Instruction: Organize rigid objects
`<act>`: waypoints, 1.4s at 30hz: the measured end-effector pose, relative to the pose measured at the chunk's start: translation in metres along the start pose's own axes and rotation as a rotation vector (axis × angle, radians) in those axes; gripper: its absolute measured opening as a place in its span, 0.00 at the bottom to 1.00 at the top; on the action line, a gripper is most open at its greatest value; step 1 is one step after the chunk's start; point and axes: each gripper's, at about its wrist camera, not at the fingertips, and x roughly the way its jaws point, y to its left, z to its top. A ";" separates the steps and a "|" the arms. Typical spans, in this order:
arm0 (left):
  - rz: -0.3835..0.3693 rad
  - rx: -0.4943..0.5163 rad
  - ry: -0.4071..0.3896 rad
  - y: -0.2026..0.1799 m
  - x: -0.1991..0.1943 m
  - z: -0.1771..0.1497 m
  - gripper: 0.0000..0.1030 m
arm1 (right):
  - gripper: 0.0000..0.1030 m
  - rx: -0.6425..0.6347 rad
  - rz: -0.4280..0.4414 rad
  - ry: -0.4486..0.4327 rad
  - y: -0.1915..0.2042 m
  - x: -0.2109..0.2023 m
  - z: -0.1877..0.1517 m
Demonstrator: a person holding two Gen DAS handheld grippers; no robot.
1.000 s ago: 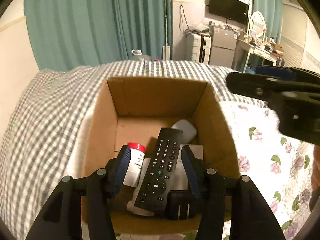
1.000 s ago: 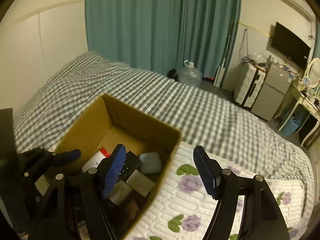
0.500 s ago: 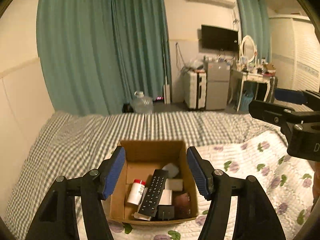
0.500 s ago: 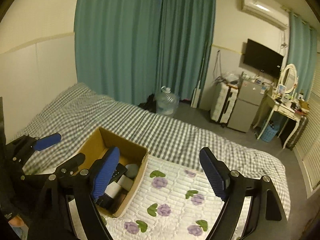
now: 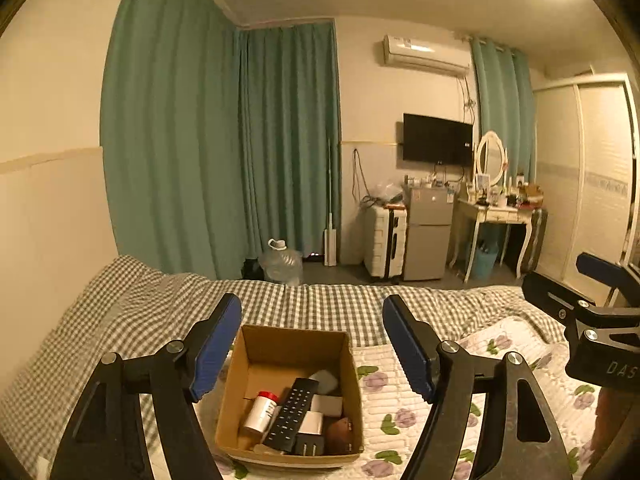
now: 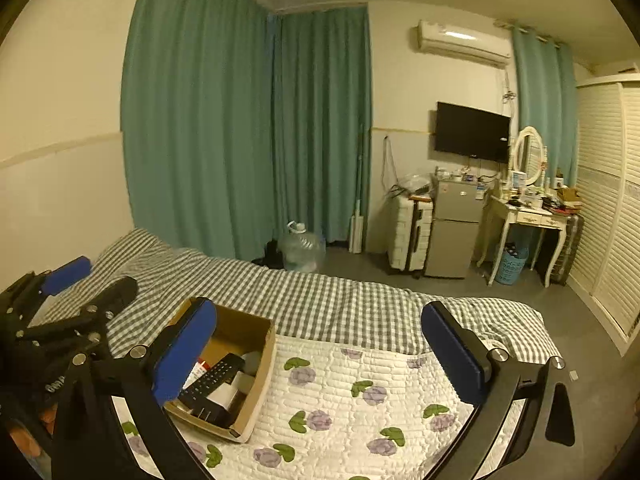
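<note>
An open cardboard box [image 5: 230, 400] sits on the bed; it also shows in the right wrist view [image 6: 262, 376]. Inside lie a black remote [image 5: 291, 414], a white bottle with a red cap [image 5: 260, 412], a pale rounded object [image 5: 326, 380], white blocks and dark items. My left gripper [image 5: 312, 344] is open and empty, held high above the box. My right gripper [image 6: 320, 356] is open and empty, above the quilt to the right of the box. Each gripper shows in the other's view, the right one [image 5: 596, 316] and the left one [image 6: 76, 292].
The bed has a grey checked cover [image 5: 120, 320] and a white floral quilt [image 6: 360, 400]. Beyond it are teal curtains [image 5: 224, 152], a water jug [image 5: 280, 264], a suitcase, a small fridge [image 5: 426, 236], a dressing table [image 5: 496, 216] and a wall TV.
Both grippers have pulled up and back from the box, which now looks small and far below. The remote lies in the box. Both stay open.
</note>
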 end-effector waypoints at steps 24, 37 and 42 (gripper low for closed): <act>-0.040 0.053 0.071 -0.013 0.006 -0.087 0.75 | 1.00 0.106 -0.037 0.000 -0.012 0.013 -0.107; -0.054 0.052 0.095 -0.015 0.010 -0.091 0.75 | 1.00 0.103 -0.038 0.005 -0.011 0.010 -0.110; -0.026 0.049 0.110 -0.014 0.012 -0.093 0.75 | 1.00 0.103 -0.040 0.013 -0.011 0.011 -0.110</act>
